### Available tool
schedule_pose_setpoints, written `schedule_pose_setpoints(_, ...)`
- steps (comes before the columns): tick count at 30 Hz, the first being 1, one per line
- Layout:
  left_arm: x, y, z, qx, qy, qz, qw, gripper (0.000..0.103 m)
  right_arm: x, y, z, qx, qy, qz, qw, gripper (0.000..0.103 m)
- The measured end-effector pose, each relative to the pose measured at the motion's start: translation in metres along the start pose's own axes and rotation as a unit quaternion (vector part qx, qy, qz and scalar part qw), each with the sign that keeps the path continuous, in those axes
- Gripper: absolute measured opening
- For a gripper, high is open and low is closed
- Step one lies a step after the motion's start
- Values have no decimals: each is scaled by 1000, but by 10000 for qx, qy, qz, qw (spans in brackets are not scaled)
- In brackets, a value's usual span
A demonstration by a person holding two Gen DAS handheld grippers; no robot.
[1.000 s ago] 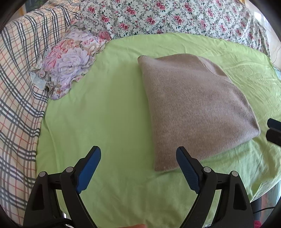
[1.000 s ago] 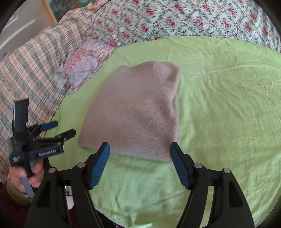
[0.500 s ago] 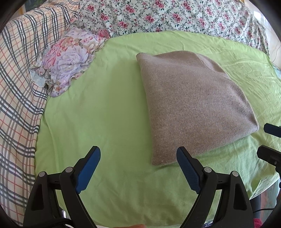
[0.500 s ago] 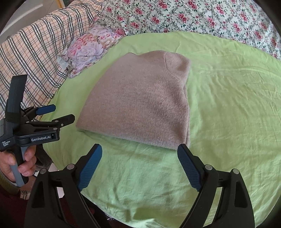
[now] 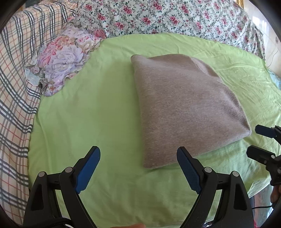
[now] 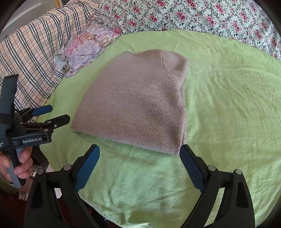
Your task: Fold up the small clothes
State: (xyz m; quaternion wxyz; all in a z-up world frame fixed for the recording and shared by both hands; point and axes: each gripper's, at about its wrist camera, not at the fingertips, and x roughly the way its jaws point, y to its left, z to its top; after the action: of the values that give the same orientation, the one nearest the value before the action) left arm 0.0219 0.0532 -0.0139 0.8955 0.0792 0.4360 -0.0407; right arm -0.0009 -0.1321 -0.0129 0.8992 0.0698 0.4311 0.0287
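right gripper (image 6: 139, 152) backed off folded sweater (image 6: 133, 107), jaws wide, empty

Green-sheeted bed (image 5: 87, 122), folded taupe sweater (image 5: 184, 105) lying flat, floral pillow (image 5: 65, 57) at edge

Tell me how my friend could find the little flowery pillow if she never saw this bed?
Start at the big green sheet covering the bed, where a folded brown sweater lies. Look past the sweater's far left corner, where the green meets the checked blanket. The small pillow sits there, with big purple and pink blooms and a frilly edge, unlike the tiny red roses on the white quilt behind.
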Motion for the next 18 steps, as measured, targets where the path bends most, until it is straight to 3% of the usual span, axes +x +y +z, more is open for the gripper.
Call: schedule_pose_setpoints(18,4,-2,4,206,-13,-23,9998,90,8,-5,6,34,46,-57,10000,94)
